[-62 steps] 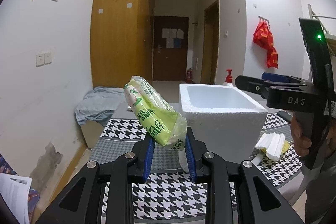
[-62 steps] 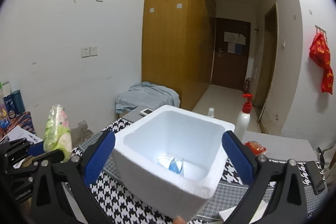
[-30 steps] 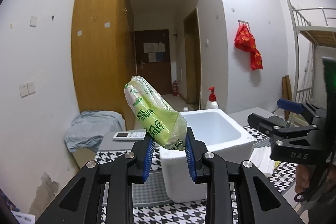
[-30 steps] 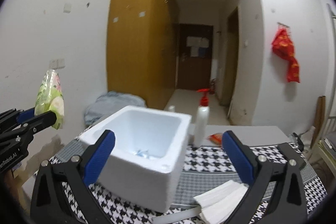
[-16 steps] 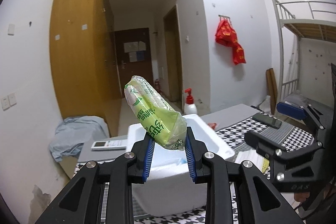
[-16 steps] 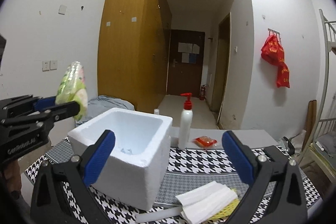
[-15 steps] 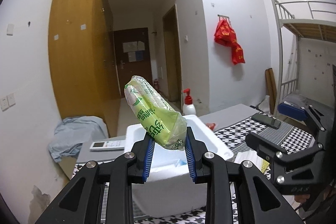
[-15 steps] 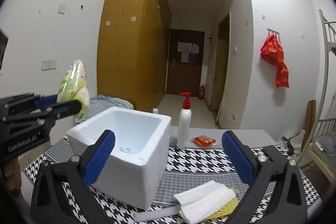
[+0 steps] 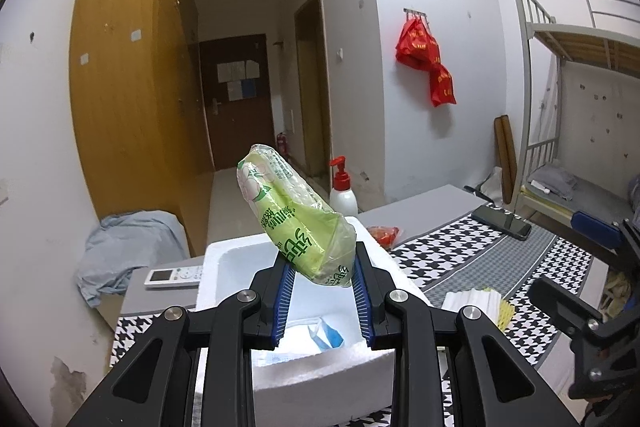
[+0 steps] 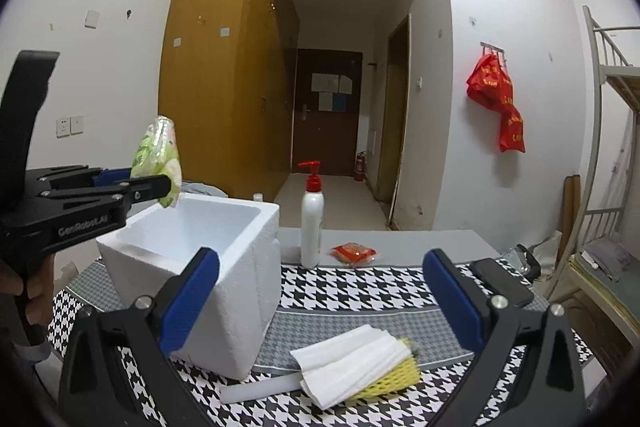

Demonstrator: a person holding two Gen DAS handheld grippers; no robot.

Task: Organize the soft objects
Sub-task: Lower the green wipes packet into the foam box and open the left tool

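Left gripper: I have it closed narrow on the lower end of the green tissue pack, so the pads pinch the soft wrapper and most of the pack sticks up and away, tilted.
Green tissue pack: in the air above the near-left rim of the white foam box, not touching it; I hold it high so that it clears the wall before going in.
White foam box: stands on the left part of the checked table cover, open side up; a blue-and-white packet lies on its floor, so I judge this to be the collecting place.
Right gripper: jaws wide apart and holding nothing, pointing over the front of the table.
Folded white tissues: near the front edge, lying on a yellow foam net; probably my next pick.
Pump bottle: upright behind the box, apart from it.
Step in hand: lowering the pack into the box.
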